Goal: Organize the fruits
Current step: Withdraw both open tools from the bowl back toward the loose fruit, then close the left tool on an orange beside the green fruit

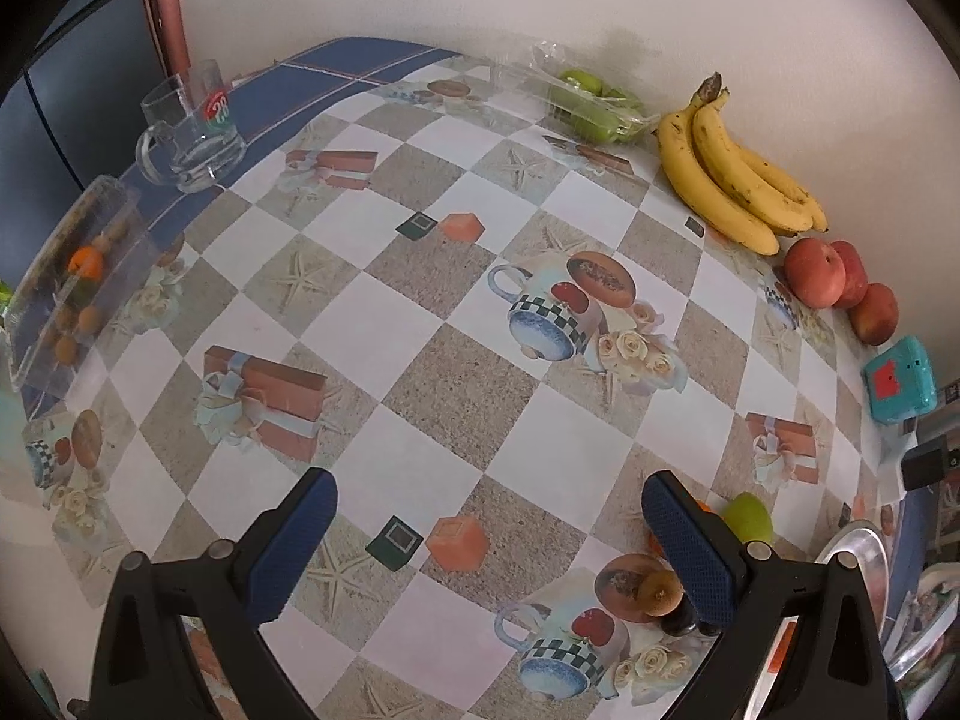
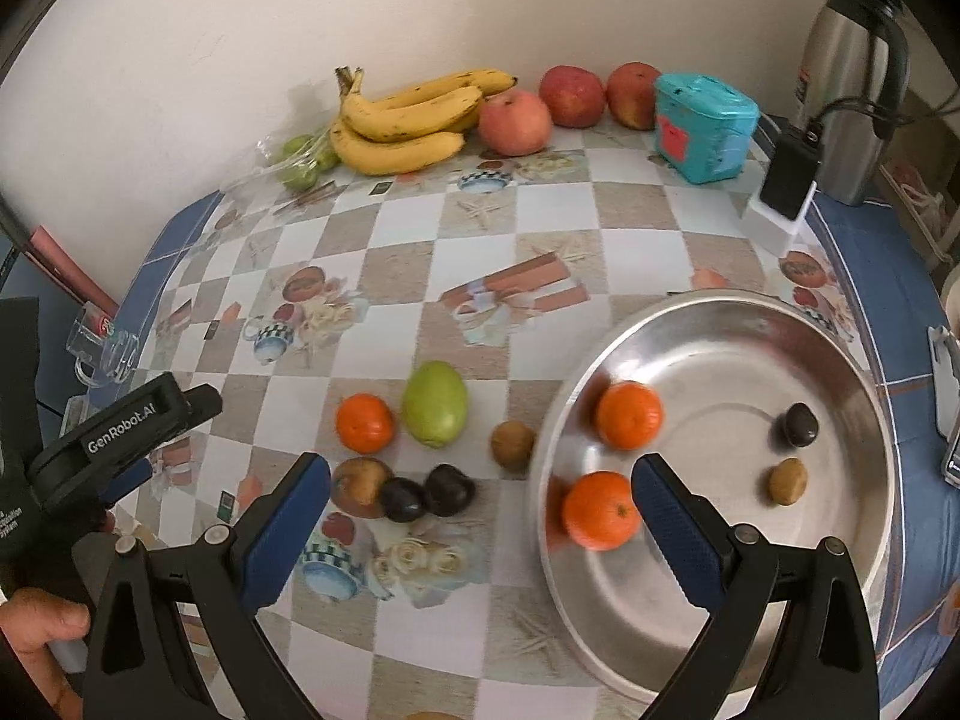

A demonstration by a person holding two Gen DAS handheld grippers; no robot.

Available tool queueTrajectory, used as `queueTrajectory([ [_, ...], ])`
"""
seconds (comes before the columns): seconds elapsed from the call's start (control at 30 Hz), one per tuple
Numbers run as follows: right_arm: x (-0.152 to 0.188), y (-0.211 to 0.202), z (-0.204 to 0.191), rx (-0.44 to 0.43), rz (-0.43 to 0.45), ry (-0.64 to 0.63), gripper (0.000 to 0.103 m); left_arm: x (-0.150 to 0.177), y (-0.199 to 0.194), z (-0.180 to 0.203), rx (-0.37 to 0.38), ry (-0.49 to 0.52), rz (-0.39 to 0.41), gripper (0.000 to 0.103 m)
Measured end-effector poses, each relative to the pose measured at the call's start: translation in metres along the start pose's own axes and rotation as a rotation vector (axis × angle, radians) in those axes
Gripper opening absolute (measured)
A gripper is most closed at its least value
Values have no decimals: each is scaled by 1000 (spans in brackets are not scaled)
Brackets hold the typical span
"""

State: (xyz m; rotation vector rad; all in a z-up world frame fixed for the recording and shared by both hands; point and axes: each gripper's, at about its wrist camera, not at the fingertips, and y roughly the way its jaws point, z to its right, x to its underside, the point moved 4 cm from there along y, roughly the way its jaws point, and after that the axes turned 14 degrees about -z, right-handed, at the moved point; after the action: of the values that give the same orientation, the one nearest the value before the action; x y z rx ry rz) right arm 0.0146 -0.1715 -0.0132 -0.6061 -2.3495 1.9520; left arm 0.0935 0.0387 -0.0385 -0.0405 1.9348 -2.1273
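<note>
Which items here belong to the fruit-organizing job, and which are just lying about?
Job:
- metal bowl, holding two oranges, a kiwi, a dark plum
- loose fruit beside it: orange, green mango, plums, kiwi
- bananas, apples

Lying about:
- teal box
- thermos
- glass mug

A home dining corner: a desk (image 2: 540,228) under a printed checkered oilcloth, a clear glass mug (image 1: 192,132), a steel thermos jug (image 2: 852,78), against a plain wall.
</note>
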Motion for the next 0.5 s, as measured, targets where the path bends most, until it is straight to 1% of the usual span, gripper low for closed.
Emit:
queueTrajectory([
  [0.33,-5,15,-32,4,-32,14,100,-15,6,-10,-5,10,-12,103],
  [0.5,-9,24,-38,5,-38,35,100,-23,8,-13,32,0,-21,103],
])
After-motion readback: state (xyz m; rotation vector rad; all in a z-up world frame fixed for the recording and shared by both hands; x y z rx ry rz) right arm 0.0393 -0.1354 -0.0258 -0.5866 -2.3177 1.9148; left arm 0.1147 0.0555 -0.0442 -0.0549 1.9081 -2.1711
